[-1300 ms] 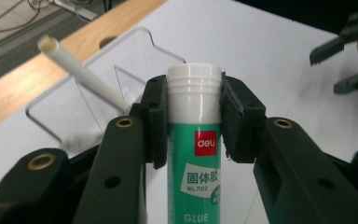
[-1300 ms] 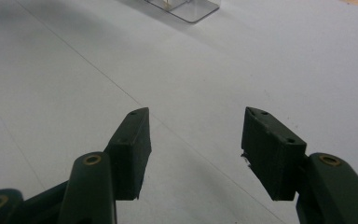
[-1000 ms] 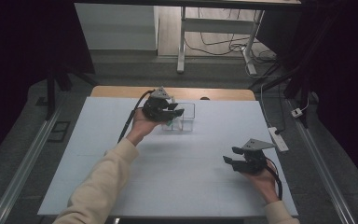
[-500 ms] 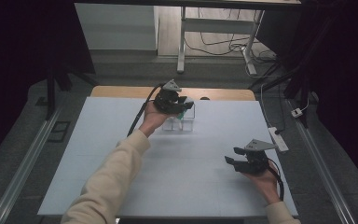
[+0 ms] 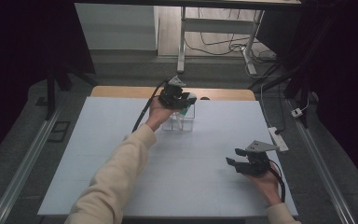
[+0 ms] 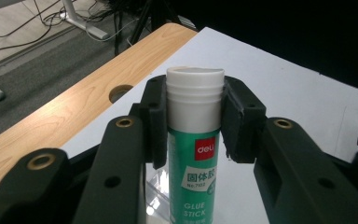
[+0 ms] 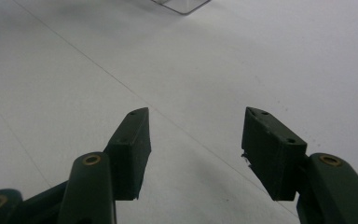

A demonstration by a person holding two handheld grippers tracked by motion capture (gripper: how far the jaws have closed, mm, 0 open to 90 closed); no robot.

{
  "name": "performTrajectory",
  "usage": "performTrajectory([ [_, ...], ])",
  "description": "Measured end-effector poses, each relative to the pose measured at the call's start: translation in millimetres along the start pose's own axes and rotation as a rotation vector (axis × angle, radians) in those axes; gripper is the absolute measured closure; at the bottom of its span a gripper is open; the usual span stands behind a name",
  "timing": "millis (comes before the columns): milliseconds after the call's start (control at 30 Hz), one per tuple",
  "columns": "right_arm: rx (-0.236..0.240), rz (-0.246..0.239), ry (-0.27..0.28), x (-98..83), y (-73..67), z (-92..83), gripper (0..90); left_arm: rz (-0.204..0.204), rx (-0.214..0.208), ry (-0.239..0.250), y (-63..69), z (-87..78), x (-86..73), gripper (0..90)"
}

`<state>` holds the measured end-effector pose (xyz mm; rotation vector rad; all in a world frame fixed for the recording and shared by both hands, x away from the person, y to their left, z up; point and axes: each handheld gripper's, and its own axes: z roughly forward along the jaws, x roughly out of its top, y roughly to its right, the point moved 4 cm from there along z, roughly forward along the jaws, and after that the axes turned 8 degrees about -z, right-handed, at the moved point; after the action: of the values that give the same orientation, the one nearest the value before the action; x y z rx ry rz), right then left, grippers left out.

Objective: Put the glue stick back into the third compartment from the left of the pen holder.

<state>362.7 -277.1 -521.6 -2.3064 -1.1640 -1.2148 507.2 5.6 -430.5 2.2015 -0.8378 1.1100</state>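
Glue stick (image 6: pixel 195 140) sits clamped between the pads of the left hand-held gripper (image 6: pixel 195 121), white cap end pointing away from the hand, held over the clear plastic box (image 5: pixel 179 122) at the far side of the white surface (image 5: pixel 98 154). The step in hand looks like carrying the stick to that box. Next comes lining it up over a compartment, lowering it and letting go. The right hand-held gripper (image 7: pixel 193 140) waits near the front right, jaws apart and empty.

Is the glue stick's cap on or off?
On: the glue stick, clamped in the left gripper, has its white cap seated on the green tube.
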Motion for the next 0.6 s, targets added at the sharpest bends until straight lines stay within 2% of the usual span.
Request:
performTrajectory([
  [300, -0.002, 0.001, -0.007, -1.1, 0.7, -0.8, 41.2, 0.006, 0.019, -0.006, -1.9, 12.2, 7.7, 64.5],
  [600, -0.006, 0.007, -0.006, -2.1, 0.9, -0.1, 41.2, -0.012, 0.020, -0.009, -5.3, 25.9, 8.2, 64.4],
])
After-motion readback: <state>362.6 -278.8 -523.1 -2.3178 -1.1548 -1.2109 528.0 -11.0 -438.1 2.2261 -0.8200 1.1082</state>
